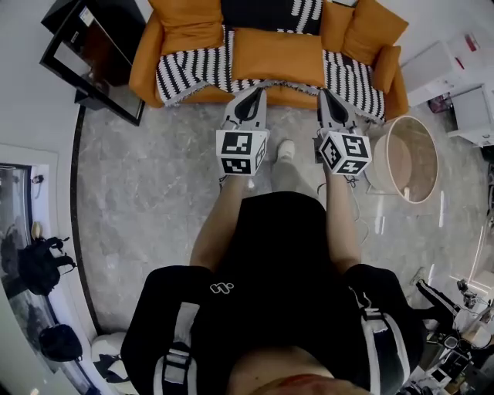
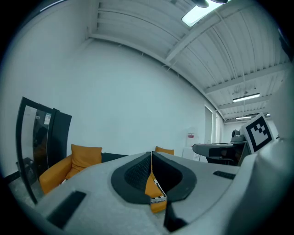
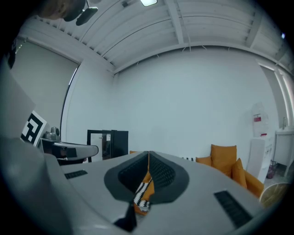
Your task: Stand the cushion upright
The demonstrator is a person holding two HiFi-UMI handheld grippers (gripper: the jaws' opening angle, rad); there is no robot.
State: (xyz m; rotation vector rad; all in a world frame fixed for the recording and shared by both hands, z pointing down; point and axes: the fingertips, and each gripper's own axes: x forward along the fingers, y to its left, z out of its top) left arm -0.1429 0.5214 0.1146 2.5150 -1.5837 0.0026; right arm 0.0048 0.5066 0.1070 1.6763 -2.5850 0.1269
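Cushion (image 1: 278,55), one flat (two shut tools (image 1: 257,92) (image 1: 323,92))

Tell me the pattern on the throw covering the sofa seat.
Black-and-white stripes on the throw; head view shows it best.

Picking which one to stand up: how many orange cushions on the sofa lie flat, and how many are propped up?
Flat orange cushion: 1
Propped orange cushions: 4
Total: 5
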